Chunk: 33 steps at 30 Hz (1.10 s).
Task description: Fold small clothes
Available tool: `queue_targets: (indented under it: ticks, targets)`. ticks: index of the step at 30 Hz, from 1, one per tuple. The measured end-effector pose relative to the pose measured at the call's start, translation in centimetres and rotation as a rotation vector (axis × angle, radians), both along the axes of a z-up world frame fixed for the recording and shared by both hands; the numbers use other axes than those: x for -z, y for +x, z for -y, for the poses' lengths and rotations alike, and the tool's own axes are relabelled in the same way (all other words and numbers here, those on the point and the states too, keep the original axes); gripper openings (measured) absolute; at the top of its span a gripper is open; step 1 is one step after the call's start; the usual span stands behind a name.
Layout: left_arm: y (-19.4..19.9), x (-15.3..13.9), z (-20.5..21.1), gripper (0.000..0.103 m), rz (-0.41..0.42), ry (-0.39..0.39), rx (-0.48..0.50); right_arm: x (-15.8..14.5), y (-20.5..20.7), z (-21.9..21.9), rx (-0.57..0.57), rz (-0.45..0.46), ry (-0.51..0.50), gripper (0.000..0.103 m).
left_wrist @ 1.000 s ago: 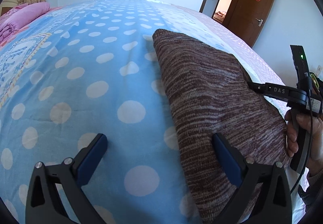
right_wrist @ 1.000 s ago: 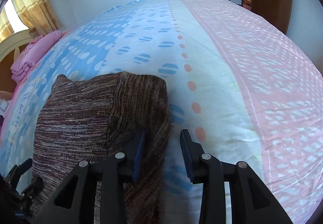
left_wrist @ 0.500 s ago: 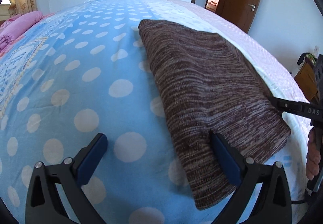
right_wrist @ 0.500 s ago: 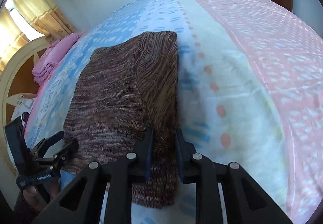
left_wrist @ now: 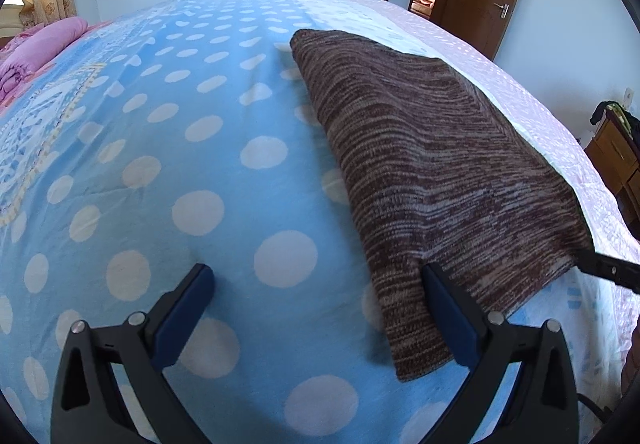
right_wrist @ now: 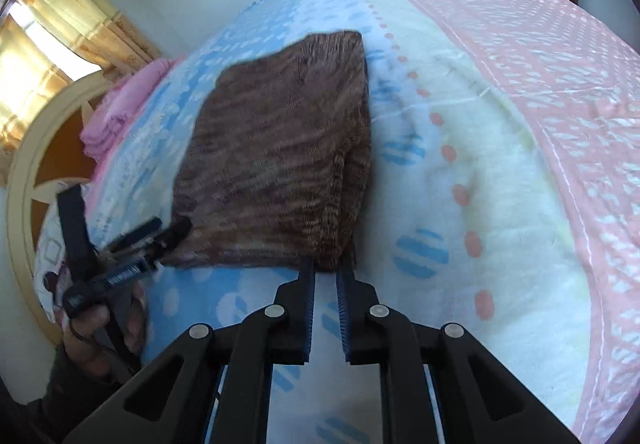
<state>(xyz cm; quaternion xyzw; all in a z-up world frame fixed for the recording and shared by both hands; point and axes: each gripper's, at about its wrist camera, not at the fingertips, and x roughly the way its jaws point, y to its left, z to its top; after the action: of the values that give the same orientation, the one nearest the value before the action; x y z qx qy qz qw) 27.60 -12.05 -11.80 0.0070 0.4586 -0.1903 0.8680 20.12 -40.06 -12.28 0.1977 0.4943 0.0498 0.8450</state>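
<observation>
The brown knit garment [left_wrist: 432, 180] lies on the bed [left_wrist: 168, 148], on its polka-dot cover, as a compact rectangle, so by my reading at least one fold is made and a last fold or squaring-up remains. The right tongs [right_wrist: 325, 271] are closing on its near corner, the knit edge between the pads, while the left tongs [left_wrist: 316, 308] stand wide apart, one finger over the garment's near edge, gripping nothing. The right view is motion-blurred, layers underneath are hidden, and sleeves or collar cannot be made out.
</observation>
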Motion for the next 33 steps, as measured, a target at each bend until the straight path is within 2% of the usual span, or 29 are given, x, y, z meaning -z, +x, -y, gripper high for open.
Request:
queue_targets:
  ticks: [1, 2, 5, 6, 7, 9, 10, 13, 17, 18, 20, 25, 28, 33]
  targets:
    - [0.0, 0.0, -0.1, 0.103, -0.001, -0.003, 0.005, 0.9, 0.2, 0.0, 0.004, -0.020, -0.020, 0.003]
    - [0.0, 0.0, -0.1, 0.103, -0.002, -0.003, 0.009, 1.8, 0.3, 0.3, 0.014, -0.031, -0.016, 0.002]
    - [-0.1, 0.0, -0.2, 0.103, 0.001, 0.007, 0.016, 1.4, 0.3, 1.3, 0.008, -0.020, 0.046, 0.007]
    - [-0.2, 0.0, -0.3, 0.103, 0.002, 0.005, 0.016, 0.9, 0.2, 1.5, 0.005, -0.017, 0.043, 0.016]
    - [-0.2, 0.0, -0.4, 0.103, 0.001, -0.002, 0.017, 0.4, 0.1, 1.9, 0.008, -0.008, 0.027, 0.032]
    - [-0.3, -0.2, -0.8, 0.103, 0.000, -0.026, 0.013, -0.9, -0.1, 3.0, 0.029, 0.036, 0.010, 0.050]
    - [-0.4, -0.2, -0.9, 0.103, 0.000, -0.034, 0.009, -1.5, -0.3, 3.6, 0.041, 0.065, 0.015, 0.055]
    - [-0.8, -0.8, -1.2, 0.103, -0.007, -0.078, -0.019, -3.0, 0.7, 5.4, 0.087, 0.146, 0.008, 0.056]
    - [-1.1, -1.1, -0.7, 0.103, -0.029, -0.130, -0.018, -3.7, 5.1, 7.1, 0.094, 0.207, 0.058, 0.057]
    - [-1.1, -1.2, -0.4, 0.103, -0.029, -0.131, -0.014, -3.7, 6.6, 7.0, 0.079, 0.213, 0.060, 0.061]
    - [-1.0, -1.5, 0.3, 0.103, -0.018, -0.117, -0.008, -3.3, 9.6, 6.7, 0.041, 0.206, 0.047, 0.062]
    - [0.1, -1.0, 1.4, 0.103, -0.034, -0.096, 0.002, 0.0, 16.4, 7.2, 0.032, 0.139, 0.129, 0.061]
    - [0.5, -0.8, 1.7, 0.103, -0.029, -0.081, 0.003, 1.8, 18.7, 7.3, 0.035, 0.099, 0.120, 0.061]
    - [0.8, -0.4, 2.0, 0.103, -0.017, -0.072, 0.019, 2.3, 20.6, 6.7, -0.025, 0.122, 0.147, 0.059]
